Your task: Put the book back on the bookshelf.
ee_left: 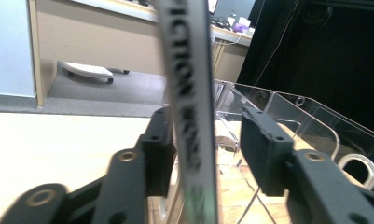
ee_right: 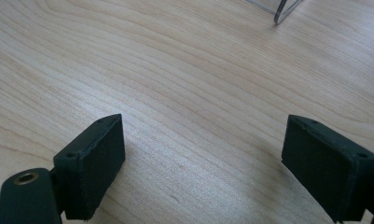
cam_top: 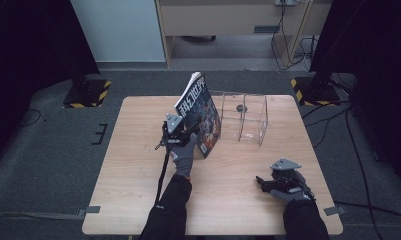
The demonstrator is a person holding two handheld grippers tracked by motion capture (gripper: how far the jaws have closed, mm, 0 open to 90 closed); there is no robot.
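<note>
Dark, busy cover with white lettering on the magazine [cam_top: 202,112]; clear acrylic organizer [cam_top: 245,117]; pale wood-grain tabletop [cam_top: 138,165]; black left claw [ee_left: 208,154].

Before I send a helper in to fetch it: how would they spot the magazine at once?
Look at the wooden table; near its middle, just left of the clear acrylic file holder, stands the magazine. It is upright on its lower edge, tilted, between the fingers of the left gripper. Its dark illustrated cover with big white characters sets it apart from the see-through holder.
</note>
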